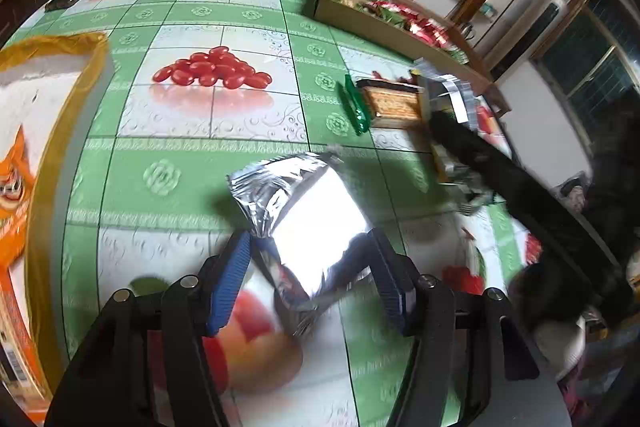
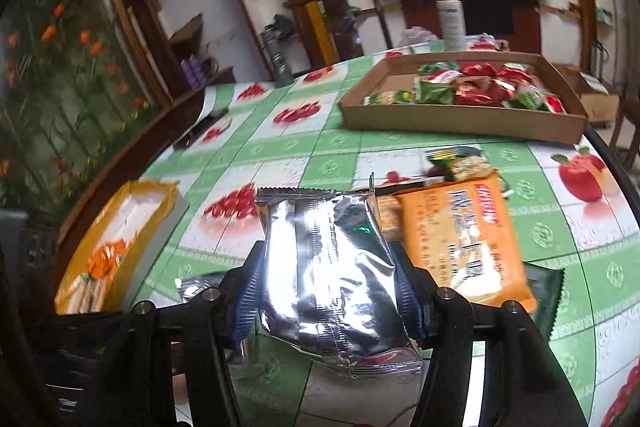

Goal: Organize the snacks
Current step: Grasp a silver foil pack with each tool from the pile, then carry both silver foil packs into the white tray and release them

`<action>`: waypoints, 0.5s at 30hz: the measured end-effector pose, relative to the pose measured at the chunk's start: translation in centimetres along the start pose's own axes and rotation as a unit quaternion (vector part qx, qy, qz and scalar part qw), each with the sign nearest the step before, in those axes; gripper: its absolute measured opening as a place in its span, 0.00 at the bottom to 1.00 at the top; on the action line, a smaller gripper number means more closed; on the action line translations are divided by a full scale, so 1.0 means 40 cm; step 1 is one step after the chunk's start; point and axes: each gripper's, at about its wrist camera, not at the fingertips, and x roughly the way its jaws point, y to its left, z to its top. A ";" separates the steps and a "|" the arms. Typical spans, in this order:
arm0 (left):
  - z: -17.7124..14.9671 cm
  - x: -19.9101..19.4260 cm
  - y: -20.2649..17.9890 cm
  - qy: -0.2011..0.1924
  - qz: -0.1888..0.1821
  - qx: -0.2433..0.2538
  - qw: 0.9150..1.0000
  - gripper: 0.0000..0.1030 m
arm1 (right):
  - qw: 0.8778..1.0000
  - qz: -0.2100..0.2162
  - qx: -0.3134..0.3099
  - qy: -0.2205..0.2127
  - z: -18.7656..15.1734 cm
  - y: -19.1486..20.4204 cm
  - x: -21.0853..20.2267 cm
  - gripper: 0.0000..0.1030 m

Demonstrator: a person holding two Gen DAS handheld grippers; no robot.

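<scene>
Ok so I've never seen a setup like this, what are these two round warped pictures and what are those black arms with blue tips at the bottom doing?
Each picture comes from a wide-angle camera on a hand-held claw; a person carries one in each hand. The black arms are the claw's fingers and the blue tips are its gripping pads.

One view looks along the left claw, shut on a silver foil packet. The other looks along the right claw, shut on another silver packet.

Below is a table with a green fruit-print cloth. On it lie a cardboard tray of red and green snacks, an orange packet, a white-and-orange box and a spray bottle.
</scene>
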 end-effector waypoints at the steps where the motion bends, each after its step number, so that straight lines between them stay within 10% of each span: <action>1: 0.007 0.008 -0.008 0.001 0.003 0.001 1.000 0.58 | 1.000 0.001 0.009 -0.006 0.004 -0.009 -0.006 0.59; 10: 0.028 0.078 -0.110 -0.016 0.100 0.094 0.990 0.71 | 0.999 0.005 0.040 -0.012 0.006 -0.038 -0.014 0.59; 15: 0.006 0.062 -0.101 -0.030 0.106 0.114 0.987 0.57 | 0.999 -0.005 0.037 -0.013 0.002 -0.038 -0.009 0.59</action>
